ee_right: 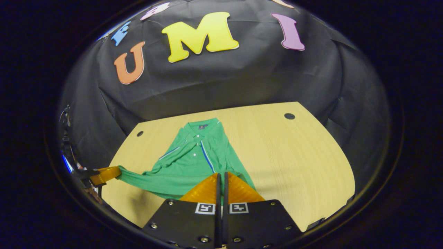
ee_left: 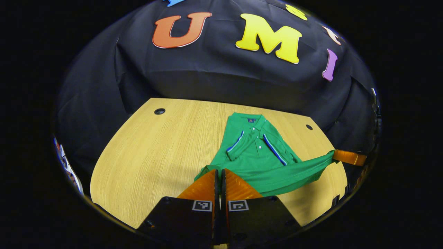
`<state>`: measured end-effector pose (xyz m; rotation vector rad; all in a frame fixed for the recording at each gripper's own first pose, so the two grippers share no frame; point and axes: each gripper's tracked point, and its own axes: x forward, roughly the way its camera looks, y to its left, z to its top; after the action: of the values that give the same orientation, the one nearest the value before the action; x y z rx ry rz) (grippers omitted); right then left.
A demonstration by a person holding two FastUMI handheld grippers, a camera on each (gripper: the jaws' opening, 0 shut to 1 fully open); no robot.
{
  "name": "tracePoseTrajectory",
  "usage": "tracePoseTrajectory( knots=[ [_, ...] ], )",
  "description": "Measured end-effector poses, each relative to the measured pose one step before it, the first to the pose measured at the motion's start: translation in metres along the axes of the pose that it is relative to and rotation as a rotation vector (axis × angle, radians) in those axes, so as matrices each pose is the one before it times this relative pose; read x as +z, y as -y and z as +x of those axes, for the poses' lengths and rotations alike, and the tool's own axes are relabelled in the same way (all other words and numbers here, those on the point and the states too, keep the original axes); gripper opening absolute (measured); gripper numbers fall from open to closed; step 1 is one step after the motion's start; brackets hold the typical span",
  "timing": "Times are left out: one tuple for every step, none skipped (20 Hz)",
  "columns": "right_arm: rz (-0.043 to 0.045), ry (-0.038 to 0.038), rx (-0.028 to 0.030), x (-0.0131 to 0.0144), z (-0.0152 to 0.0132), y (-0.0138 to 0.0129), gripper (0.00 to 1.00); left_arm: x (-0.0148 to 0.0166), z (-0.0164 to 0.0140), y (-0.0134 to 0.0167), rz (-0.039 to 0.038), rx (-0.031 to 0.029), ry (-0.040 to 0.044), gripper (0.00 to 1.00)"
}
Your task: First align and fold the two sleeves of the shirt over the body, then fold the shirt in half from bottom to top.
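A green polo shirt (ee_left: 256, 152) (ee_right: 193, 159) with blue-and-white sleeve stripes lies collar-away on the wooden table (ee_left: 155, 155) (ee_right: 294, 155). Both sleeves are folded in over its chest. My left gripper (ee_left: 219, 170) is shut on the hem's left corner. My right gripper (ee_right: 222, 174) is shut on the hem's right corner. The bottom hem is stretched taut between them and raised off the table. The left gripper view has the right gripper (ee_left: 349, 157) at its right edge. In the right gripper view, the left gripper (ee_right: 104, 174) sits at the left edge.
Two round cable holes (ee_left: 159, 111) (ee_left: 309, 127) mark the table's far corners. The booth's black cloth wall rises just behind the far table edge. Bare wood lies to either side of the shirt.
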<state>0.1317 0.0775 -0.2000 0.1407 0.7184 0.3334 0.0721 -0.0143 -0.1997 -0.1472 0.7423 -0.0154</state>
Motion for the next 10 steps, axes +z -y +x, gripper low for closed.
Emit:
tracePoseTrajectory(
  knots=[
    [0.00574, 0.00931, 0.01053, 0.0095, 0.00327, -0.00245, 0.01, 0.00817, 0.00362, 0.00057, -0.00092, 0.00025, 0.0079, 0.03],
    [-0.0013, 0.01027, 0.00446, 0.00901, 0.00505, -0.00064, 0.01, 0.0074, 0.00474, 0.00011, -0.00242, 0.0018, 0.00533, 0.03],
    [-0.00899, 0.00964, 0.00338, 0.00836, 0.00385, 0.00056, 0.01, 0.00664, 0.00405, -0.00115, -0.0055, 0.00202, 0.00661, 0.03],
    [-0.01032, 0.00837, 0.00225, 0.00821, 0.00583, 0.00058, 0.01, 0.00554, 0.00577, 0.00002, -0.0059, 0.00012, 0.00222, 0.03],
    [-0.00664, 0.00498, 0.00375, 0.00558, 0.00811, -0.00021, 0.01, 0.00615, 0.00731, -0.00022, -0.00218, 0.00485, 0.00446, 0.03],
    [-0.00138, 0.00615, 0.00424, 0.0063, 0.00748, 0.0006, 0.01, 0.00523, 0.00779, -0.00036, 0.00385, 0.00295, 0.00131, 0.03],
    [-0.00467, 0.00714, 0.0006, 0.00631, 0.00904, 0.00086, 0.01, 0.00651, 0.00676, -0.00025, 0.00306, 0.00328, 0.0057, 0.03],
    [-0.00675, 0.00951, -0.00077, 0.00711, 0.00747, 0.00205, 0.01, 0.00045, 0.01063, 0.00164, 0.00132, 0.00236, 0.00711, 0.03],
    [-0.00572, 0.00788, 0.00311, 0.00624, 0.00697, -0.00048, 0.01, 0.00636, 0.00714, -0.00047, 0.00041, 0.00301, 0.00972, 0.03],
    [-0.00055, 0.00934, 0.0024, 0.00717, 0.00757, 0.00118, 0.01, 0.0071, 0.00733, -0.00108, 0.00124, 0.00405, 0.00791, 0.03]
  ],
)
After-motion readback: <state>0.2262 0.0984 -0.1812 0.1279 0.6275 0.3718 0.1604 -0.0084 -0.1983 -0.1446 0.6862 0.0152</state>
